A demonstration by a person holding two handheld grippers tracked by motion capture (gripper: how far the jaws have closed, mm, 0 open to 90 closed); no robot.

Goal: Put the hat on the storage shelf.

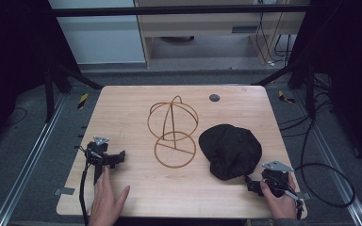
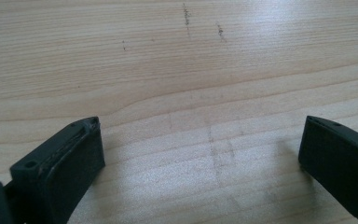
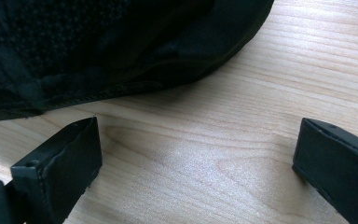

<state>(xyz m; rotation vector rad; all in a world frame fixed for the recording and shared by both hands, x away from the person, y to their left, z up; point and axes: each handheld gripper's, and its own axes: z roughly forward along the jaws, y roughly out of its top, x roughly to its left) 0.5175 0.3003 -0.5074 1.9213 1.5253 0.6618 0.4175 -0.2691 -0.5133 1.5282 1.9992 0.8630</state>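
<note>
A black cap [image 1: 229, 149] lies on the right half of the wooden table [image 1: 122, 108]. Left of it stands a thin wooden hat stand [image 1: 173, 132] made of hoops, with a round ring base. My right gripper [image 1: 252, 184] rests near the table's front right, just below the cap, jaws wide open. In the right gripper view the cap's stitched edge [image 3: 98, 56] lies just beyond the jaw tips of that gripper [image 3: 198, 144]. My left gripper [image 1: 115, 157] sits at the front left, open, over bare wood [image 2: 200, 144]; a hand [image 1: 106, 197] lies flat behind it.
A small dark round disc [image 1: 214, 98] sits near the table's far edge. Black cables [image 1: 330, 183] trail off the right side onto the floor. Metal rails [image 1: 33, 155] run along both sides of the table.
</note>
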